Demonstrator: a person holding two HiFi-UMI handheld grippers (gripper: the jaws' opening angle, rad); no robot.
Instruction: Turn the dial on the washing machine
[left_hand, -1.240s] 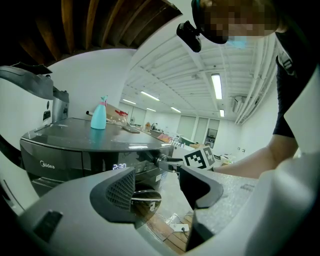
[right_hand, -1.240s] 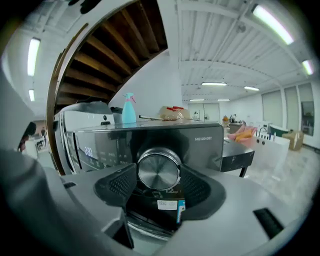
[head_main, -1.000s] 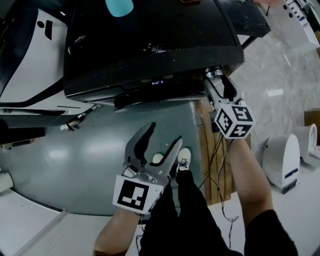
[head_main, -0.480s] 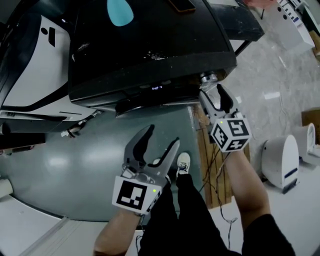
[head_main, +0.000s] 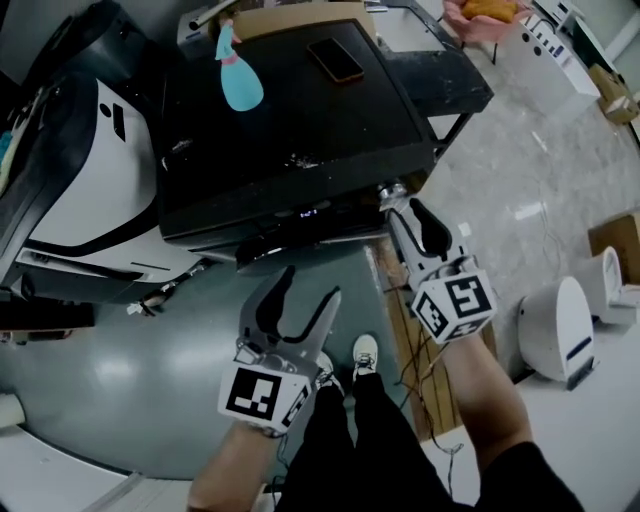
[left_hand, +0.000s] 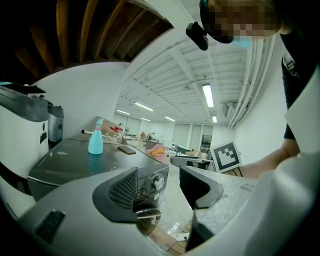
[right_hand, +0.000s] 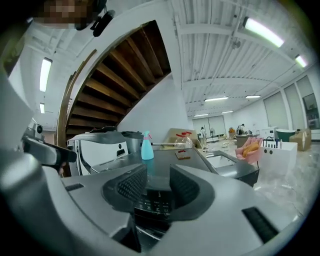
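In your head view the dial (head_main: 388, 189) is only a small silver glint at the front corner of the washing machine (head_main: 300, 110). Your right gripper (head_main: 402, 200) partly covers it, and you cannot tell whether the closing jaws touch it. In your right gripper view the jaws block the dial altogether. Only a strip of the control panel (right_hand: 157, 197) shows between them, its markings too small to read. The lit display (head_main: 310, 212) is unreadable too. Your right forearm (head_main: 490, 400) runs off the bottom edge, and the pink thing (head_main: 476, 10) is cut by the top edge.
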